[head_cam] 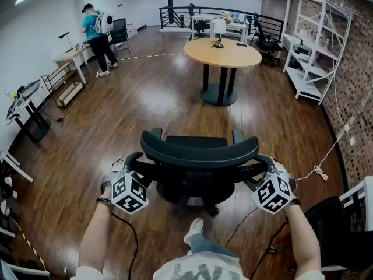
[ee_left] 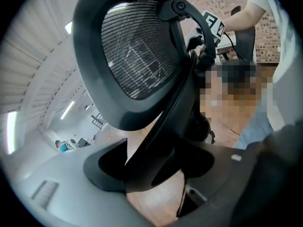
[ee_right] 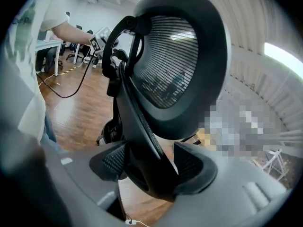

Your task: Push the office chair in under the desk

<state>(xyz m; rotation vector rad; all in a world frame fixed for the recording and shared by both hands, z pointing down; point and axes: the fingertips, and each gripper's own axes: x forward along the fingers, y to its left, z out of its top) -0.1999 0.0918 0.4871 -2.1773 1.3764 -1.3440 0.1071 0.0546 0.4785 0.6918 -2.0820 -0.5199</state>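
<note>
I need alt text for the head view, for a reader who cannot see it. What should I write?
A black office chair is seen from behind and above, with the left tongs and the right tongs at the two sides of its backrest. Beyond it lie a wooden floor and a round table.

Chair back (head_cam: 199,150): black mesh, matt plastic frame
Floor (head_cam: 145,98): dark wood, glossy
Round table top (head_cam: 233,55): light wood, smooth
Wall (head_cam: 359,80) at 3 o'clock: rough brick
</note>
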